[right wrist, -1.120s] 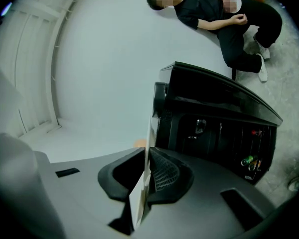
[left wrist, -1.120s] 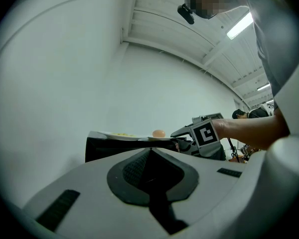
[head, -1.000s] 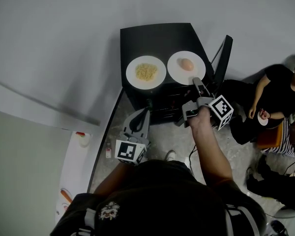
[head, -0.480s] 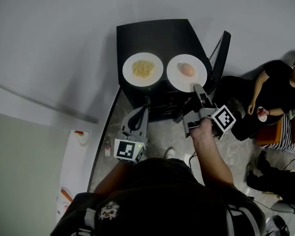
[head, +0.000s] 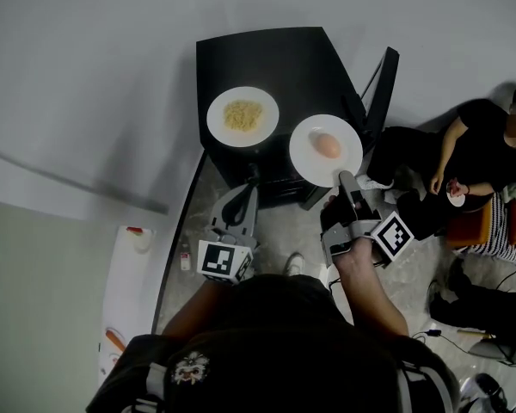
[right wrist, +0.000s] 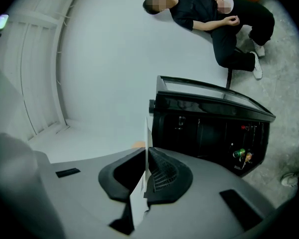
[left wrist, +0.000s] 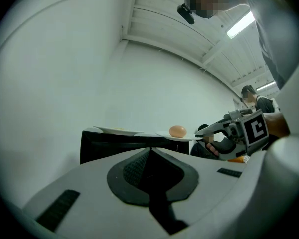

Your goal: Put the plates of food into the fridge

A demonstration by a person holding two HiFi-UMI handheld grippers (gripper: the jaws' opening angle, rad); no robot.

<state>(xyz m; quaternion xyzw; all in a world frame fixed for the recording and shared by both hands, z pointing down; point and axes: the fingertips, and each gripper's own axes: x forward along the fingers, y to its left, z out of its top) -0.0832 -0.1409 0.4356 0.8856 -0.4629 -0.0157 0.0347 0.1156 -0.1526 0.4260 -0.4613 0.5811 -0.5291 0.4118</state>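
Where the head view looks down, I see the black fridge (head: 275,58) with the noodle plate (head: 242,116) resting on top. The egg plate (head: 326,151) juts past the front edge, its near rim clamped in my right gripper (head: 340,177). My left gripper (head: 253,184) hangs before the fridge. The floor (head: 284,239) lies open in front; a seated person (head: 477,157) is right of the door (head: 383,84).

Left gripper view: jaws closed together, empty; both plates edge-on, the egg (left wrist: 177,131) showing.

Right gripper view alone shows the fridge interior, with small cans (right wrist: 241,155) low down.
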